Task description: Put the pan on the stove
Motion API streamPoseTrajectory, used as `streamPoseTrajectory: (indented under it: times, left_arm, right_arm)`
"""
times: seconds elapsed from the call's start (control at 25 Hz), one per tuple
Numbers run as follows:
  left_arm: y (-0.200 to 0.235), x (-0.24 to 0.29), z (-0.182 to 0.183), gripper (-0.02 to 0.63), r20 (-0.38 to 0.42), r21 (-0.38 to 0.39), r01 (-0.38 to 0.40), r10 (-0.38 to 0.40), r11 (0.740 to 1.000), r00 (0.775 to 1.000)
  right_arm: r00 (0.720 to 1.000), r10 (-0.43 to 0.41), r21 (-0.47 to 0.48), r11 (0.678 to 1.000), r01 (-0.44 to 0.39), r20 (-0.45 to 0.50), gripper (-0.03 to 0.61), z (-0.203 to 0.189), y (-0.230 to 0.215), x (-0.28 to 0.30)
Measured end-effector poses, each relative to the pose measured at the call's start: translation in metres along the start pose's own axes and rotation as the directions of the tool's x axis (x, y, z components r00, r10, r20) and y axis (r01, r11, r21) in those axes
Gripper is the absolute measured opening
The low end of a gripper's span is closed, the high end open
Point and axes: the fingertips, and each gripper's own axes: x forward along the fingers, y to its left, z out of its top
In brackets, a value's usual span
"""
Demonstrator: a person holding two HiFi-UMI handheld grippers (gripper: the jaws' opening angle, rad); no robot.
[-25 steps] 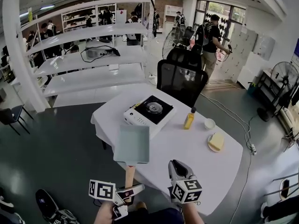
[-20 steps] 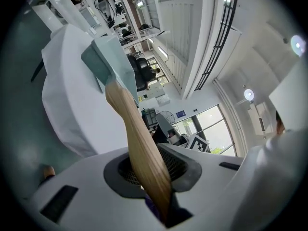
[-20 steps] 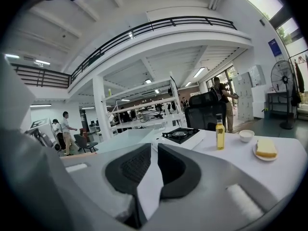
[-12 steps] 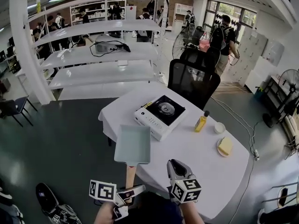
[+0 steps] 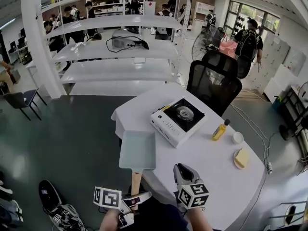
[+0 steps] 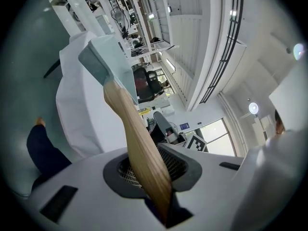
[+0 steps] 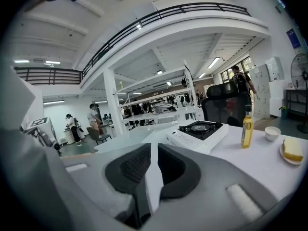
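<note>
We've moved in: the stove (image 5: pixel 178 121) looks nearer than a second ago. Our left gripper (image 5: pixel 136 198) clamps the wooden handle (image 6: pixel 137 143), with the pan (image 5: pixel 137 149) left of the stove and short of it. Our right gripper (image 5: pixel 182 170) is closed and empty. Placing comes next.

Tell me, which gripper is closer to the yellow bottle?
Right. The right gripper hovers over the table's near edge, with the yellow bottle ahead and to its right. The left gripper, holding the pan's wooden handle, sits farther left, off the table's edge.
</note>
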Motion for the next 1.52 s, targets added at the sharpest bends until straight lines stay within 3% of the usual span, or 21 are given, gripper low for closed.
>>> streamPoseTrajectory:
  times: [0.32,0.92,1.2,1.52]
  left_arm:
    - [0.014,-0.005,0.062,0.081,0.016,0.013,-0.005,0.005,1.0,1.0]
    - [0.035,-0.022,0.209,0.086,-0.016,0.052,-0.002,0.003,0.999,1.0]
    - [0.045,-0.014,0.248,0.084,-0.067,0.052,0.004,0.0,0.999,0.998]
    - [0.046,0.004,0.257,0.084,-0.142,0.068,0.009,0.001,0.998,0.99]
  right_arm:
    - [1.0,0.002,0.011,1.0,-0.002,0.015,0.046,0.019,-0.006,0.064]
    - [0.994,-0.092,0.051,0.995,0.089,0.055,0.046,0.071,-0.024,0.184]
    - [0.988,-0.149,0.089,0.985,0.145,0.045,0.046,0.07,-0.039,0.207]
    - [0.976,-0.211,0.125,0.971,0.203,0.059,0.045,0.069,-0.057,0.196]
